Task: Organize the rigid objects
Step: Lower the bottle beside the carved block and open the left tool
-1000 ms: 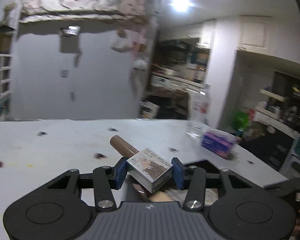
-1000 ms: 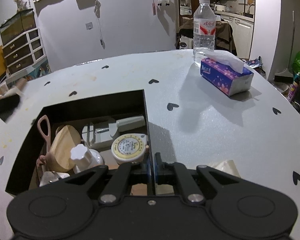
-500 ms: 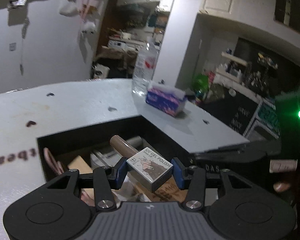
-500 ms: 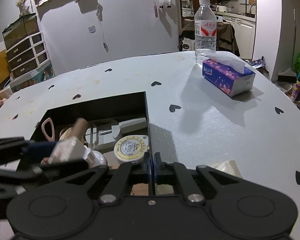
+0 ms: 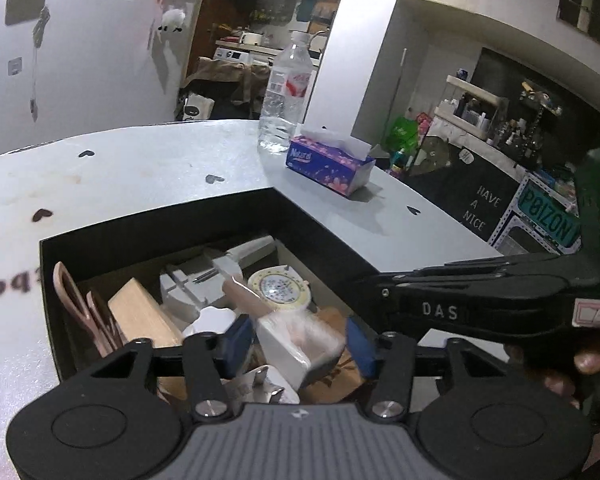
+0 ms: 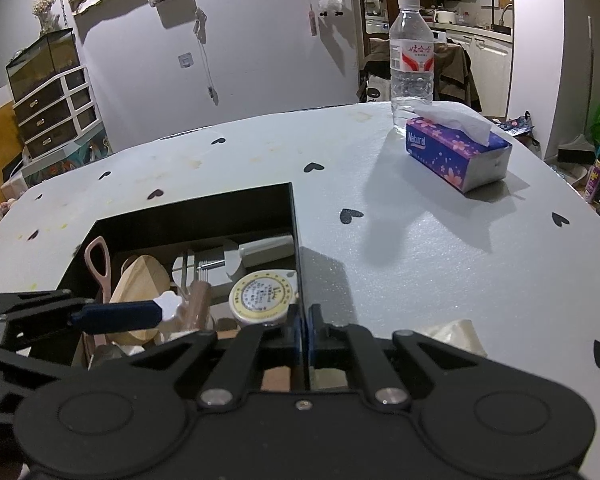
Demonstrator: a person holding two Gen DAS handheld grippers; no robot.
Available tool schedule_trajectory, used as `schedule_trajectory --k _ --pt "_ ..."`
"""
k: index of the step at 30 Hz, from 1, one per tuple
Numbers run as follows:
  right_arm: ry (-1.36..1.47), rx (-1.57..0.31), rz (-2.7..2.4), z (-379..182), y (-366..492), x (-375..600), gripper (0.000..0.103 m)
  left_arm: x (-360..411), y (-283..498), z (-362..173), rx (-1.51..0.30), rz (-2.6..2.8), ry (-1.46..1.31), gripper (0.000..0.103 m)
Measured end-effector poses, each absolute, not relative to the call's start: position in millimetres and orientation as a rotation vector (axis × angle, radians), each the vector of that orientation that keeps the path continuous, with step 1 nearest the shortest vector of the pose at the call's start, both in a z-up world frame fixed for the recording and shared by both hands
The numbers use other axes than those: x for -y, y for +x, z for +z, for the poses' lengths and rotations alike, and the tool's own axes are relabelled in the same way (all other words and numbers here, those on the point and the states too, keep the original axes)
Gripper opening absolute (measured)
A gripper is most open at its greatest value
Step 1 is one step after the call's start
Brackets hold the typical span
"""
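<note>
My left gripper (image 5: 298, 344) is over the black box (image 5: 160, 220), its jaws spread wider than the gel polish box (image 5: 300, 342), which is blurred between them with its brown cap (image 5: 242, 294) pointing forward. The pads look clear of the box sides. In the right wrist view the left gripper (image 6: 112, 316) reaches in from the left over the black box (image 6: 196, 216). My right gripper (image 6: 304, 330) is shut and empty at the box's right rim.
Inside the box lie pink scissors (image 5: 70, 300), a wooden block (image 5: 144, 316), a round tape measure (image 5: 278, 292) and a grey tool (image 5: 220, 268). A tissue pack (image 6: 456, 152) and water bottle (image 6: 412, 60) stand at the far right of the table. Crumpled paper (image 6: 452, 332) lies by my right gripper.
My left gripper has moved lower over the black box and its jaws have spread. The gel polish box has come loose between them and is blurred. My right gripper stays shut in place.
</note>
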State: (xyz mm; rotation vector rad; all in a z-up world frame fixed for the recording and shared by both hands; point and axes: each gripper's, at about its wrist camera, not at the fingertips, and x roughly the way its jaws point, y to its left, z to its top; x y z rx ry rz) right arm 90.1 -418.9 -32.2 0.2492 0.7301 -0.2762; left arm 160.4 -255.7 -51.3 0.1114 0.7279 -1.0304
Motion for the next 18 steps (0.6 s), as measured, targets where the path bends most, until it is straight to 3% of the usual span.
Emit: schedule_trajectory --k 18 --pt "0.252 -0.734 -0.278 -33 91 419 0.004 250 149 -39 -0.682 -1.041 0.141 0.073"
